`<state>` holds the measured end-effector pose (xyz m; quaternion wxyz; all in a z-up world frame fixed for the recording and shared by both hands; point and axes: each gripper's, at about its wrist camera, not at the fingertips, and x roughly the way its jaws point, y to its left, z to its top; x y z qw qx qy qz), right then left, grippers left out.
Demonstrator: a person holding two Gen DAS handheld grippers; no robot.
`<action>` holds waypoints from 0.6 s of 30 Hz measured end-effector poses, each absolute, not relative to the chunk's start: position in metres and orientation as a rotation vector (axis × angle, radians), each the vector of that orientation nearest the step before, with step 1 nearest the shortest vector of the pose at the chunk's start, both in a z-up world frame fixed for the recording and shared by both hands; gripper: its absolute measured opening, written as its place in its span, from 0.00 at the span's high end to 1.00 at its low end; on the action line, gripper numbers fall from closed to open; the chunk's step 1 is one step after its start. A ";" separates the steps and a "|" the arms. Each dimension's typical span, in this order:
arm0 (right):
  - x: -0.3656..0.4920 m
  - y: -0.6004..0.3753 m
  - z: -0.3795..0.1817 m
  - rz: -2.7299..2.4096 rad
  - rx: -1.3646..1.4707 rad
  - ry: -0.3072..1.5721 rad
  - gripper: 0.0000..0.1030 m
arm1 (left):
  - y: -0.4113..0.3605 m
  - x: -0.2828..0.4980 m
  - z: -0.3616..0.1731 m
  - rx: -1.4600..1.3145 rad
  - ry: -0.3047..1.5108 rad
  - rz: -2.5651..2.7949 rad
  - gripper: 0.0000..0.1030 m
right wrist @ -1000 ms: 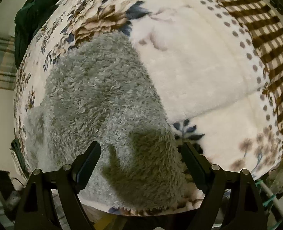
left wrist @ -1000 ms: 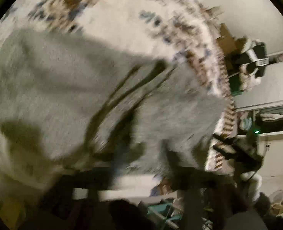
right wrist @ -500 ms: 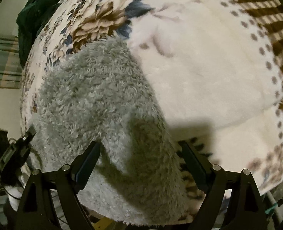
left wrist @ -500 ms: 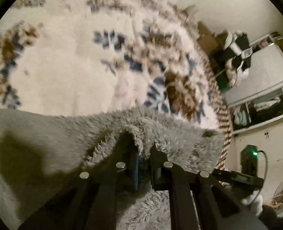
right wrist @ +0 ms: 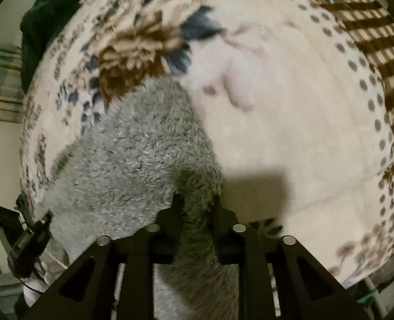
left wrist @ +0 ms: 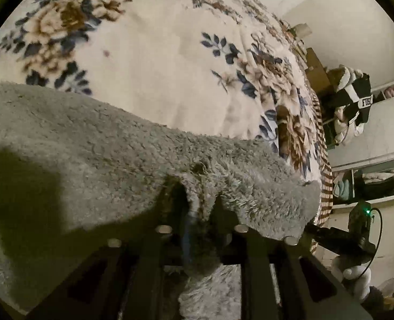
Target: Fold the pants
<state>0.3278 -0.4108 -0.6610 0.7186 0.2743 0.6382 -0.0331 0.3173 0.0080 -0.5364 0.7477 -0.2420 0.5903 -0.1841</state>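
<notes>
The left gripper point(left wrist: 201, 200) pinches a bunched edge of the fluffy grey pants point(left wrist: 95, 154) between nearly closed jaws. The right gripper point(right wrist: 195, 202) is likewise clamped on another edge of the pants point(right wrist: 133, 160), which lie spread across a floral blanket point(left wrist: 149, 58) covering the bed.

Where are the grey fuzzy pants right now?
The pants lie on the floral blanket, filling the lower half of both wrist views, with the left gripper and the right gripper each pinching an edge.
</notes>
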 end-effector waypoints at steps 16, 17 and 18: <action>0.279 -0.307 -0.610 -0.100 0.340 1.322 0.02 | 0.144 0.200 -0.526 -0.772 1.200 0.073 0.01; 0.280 -0.301 -0.615 -0.090 0.345 1.338 0.02 | 0.154 0.195 -0.534 -0.823 1.191 0.104 0.01; 0.283 -0.295 -0.618 -0.087 0.346 1.349 0.02 | 0.165 0.191 -0.542 -0.874 1.176 0.132 0.01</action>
